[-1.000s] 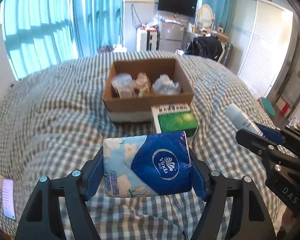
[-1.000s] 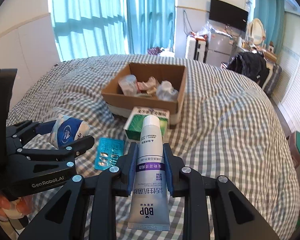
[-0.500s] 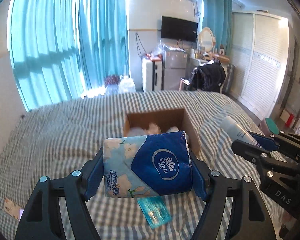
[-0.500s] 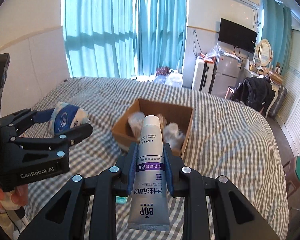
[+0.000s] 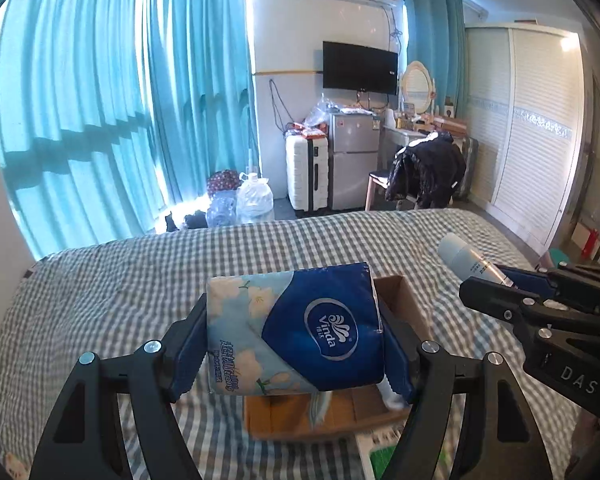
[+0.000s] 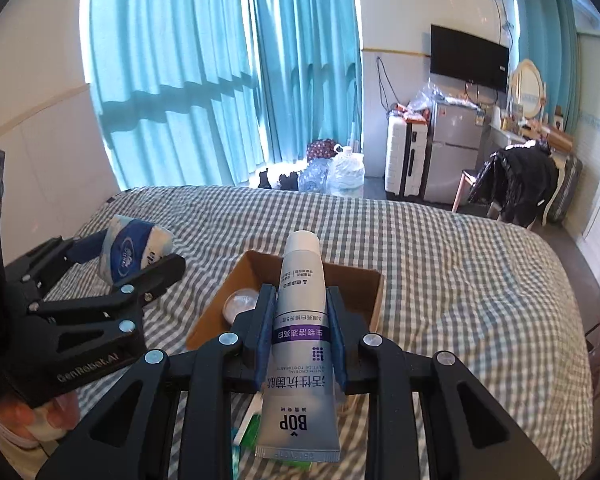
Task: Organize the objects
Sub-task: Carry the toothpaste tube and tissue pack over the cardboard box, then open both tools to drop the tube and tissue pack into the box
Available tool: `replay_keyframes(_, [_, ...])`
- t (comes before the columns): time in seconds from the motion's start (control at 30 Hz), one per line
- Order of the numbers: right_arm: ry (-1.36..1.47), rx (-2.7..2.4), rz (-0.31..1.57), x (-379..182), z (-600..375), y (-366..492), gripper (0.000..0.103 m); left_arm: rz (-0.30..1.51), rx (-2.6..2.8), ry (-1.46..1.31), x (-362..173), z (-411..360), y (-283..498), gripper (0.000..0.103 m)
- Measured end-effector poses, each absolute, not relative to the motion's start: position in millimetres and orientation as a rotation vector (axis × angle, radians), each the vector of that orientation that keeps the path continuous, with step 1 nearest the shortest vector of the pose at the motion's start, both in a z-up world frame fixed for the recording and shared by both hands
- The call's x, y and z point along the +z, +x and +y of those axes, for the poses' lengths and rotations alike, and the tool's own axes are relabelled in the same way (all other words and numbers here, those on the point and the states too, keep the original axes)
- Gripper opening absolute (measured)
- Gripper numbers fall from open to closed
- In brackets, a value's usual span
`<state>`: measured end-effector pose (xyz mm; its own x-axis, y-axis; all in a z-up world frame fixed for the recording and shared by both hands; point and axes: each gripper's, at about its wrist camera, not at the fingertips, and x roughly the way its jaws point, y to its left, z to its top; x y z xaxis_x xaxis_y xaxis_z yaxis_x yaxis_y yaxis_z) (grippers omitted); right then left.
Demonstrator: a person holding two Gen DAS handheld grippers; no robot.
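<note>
A bed [image 6: 460,264] under a grey-and-white checked cover, carrying a cardboard box and a few small items.

The checked cover spreads wide and slightly rumpled across the bed, its far edge facing the turquoise curtains. An open brown cardboard box [image 6: 374,292] sits directly on the cover near the middle; a clear plastic-wrapped item [image 6: 240,302] shows inside it by the left wall. Just in front of the box, touching or nearly touching its near wall, lies a white-and-green carton [image 5: 380,452], only partly seen. In the left wrist view a small pale patterned thing [image 5: 14,462] lies at the bed's near left edge, too cut off to identify.
</note>
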<state>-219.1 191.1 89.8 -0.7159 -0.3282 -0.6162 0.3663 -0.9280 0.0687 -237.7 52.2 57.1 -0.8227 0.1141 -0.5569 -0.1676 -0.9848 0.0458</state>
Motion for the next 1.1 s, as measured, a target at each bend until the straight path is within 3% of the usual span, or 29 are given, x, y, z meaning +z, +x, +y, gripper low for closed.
replay_keyframes(0.37, [1.036,-2.597,0.099,12,180,-324,0.025,0.174,2.778,-1.068,-43,60,-332,0.076])
replay_keyframes(0.7, [1.164,-2.544,0.100,-49,178,-349,0.025,0.224,2.705,-1.116,-84,68,-335,0.076])
replay_keyframes(0.8, [1.168,-2.544,0.103,-51,181,-345,0.025,0.263,2.706,-1.100,-86,75,-328,0.079])
replay_keyframes(0.83, [1.164,-2.547,0.099,-50,182,-344,0.025,0.278,2.712,-1.087,-85,76,-326,0.084])
replay_keyframes(0.9, [1.144,-2.564,0.070,-42,185,-342,0.053,0.307,2.734,-1.033,-78,78,-315,0.096])
replay_keyframes(0.93, [1.122,-2.583,0.040,-35,187,-339,0.081,0.319,2.748,-0.999,-74,80,-312,0.097])
replay_keyframes(0.97, [1.088,-2.609,0.009,-26,192,-334,0.086,0.330,2.756,-0.982,-70,81,-307,0.097])
replay_keyframes(1.1, [0.998,-2.655,-0.046,12,203,-315,0.086,0.329,2.777,-0.978,-46,81,-287,0.098])
